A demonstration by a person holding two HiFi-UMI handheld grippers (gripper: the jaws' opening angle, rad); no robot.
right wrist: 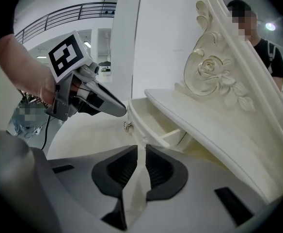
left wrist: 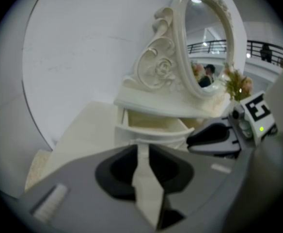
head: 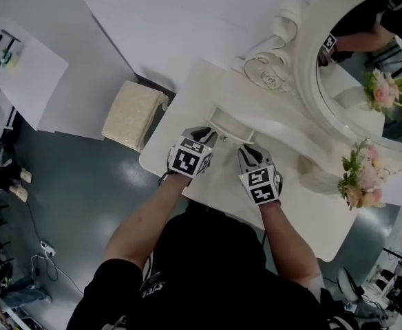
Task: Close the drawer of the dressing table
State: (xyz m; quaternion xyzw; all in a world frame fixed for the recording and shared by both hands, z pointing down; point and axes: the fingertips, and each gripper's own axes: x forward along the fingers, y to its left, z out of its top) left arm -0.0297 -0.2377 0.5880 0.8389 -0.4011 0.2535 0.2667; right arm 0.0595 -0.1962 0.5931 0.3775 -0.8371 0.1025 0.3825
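The white dressing table (head: 304, 215) has a small drawer (head: 230, 124) standing pulled out under its mirror shelf. My left gripper (head: 206, 135) sits at the drawer's left front corner and my right gripper (head: 248, 150) at its right front; I cannot tell whether either touches it. In the left gripper view the jaws (left wrist: 142, 147) stand a narrow gap apart with nothing between them, and the drawer (left wrist: 153, 125) is just ahead. In the right gripper view the jaws (right wrist: 141, 149) show only a thin slit, empty, by the drawer (right wrist: 153, 120) and its knob (right wrist: 128, 126).
An oval mirror (head: 366, 53) with carved scrollwork rises at the table's back. A vase of pink flowers (head: 361, 177) stands on the right of the tabletop. A cream padded stool (head: 133, 114) sits on the floor to the left, with white boards (head: 29, 81) beyond.
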